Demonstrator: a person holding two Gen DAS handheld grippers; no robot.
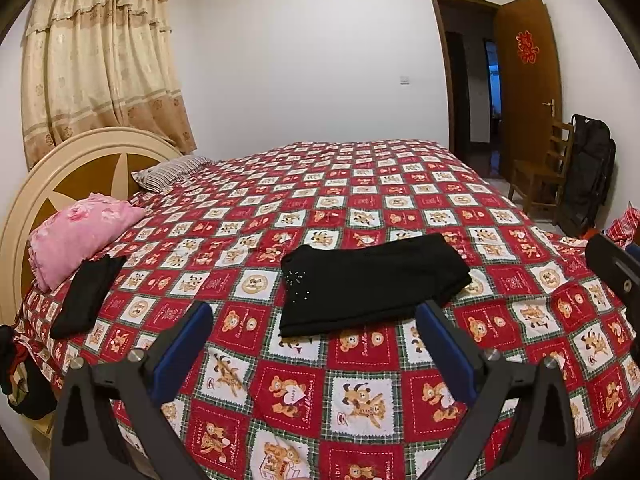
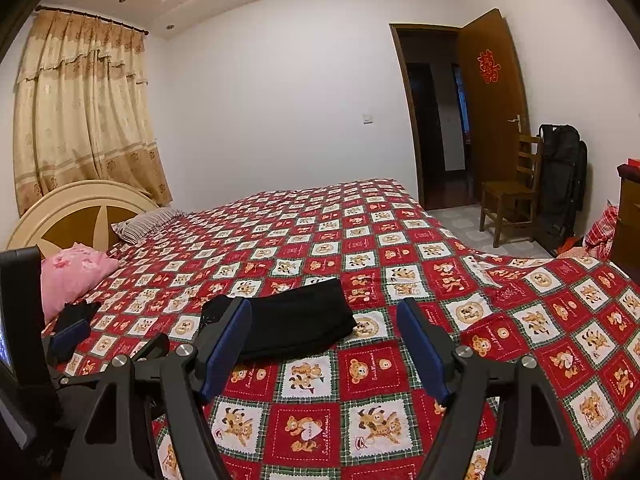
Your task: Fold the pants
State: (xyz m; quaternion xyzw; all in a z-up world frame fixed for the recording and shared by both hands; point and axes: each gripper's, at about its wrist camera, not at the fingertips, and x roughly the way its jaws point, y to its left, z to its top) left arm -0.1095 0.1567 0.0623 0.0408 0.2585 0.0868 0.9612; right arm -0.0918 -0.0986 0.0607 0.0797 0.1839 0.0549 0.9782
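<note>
While both the left gripper (image 1: 314, 336) and right gripper (image 2: 324, 336) hover with jaws wide and empty, the pants (image 1: 372, 282) lie folded near the bed's (image 1: 400, 184) near edge, long axis crosswise, just ahead of the left one.

Door (image 1: 528, 80), upper right: red double-happiness paper sign (image 1: 527, 47). Bedspread (image 1: 360, 400) squares, lower centre: stitched lettering, too small to read.

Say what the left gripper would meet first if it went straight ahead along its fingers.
Probably the folded black pants. The left gripper is open, empty and angled down at the bedspread; the pants lie just beyond its fingertips, though depth is uncertain.
</note>
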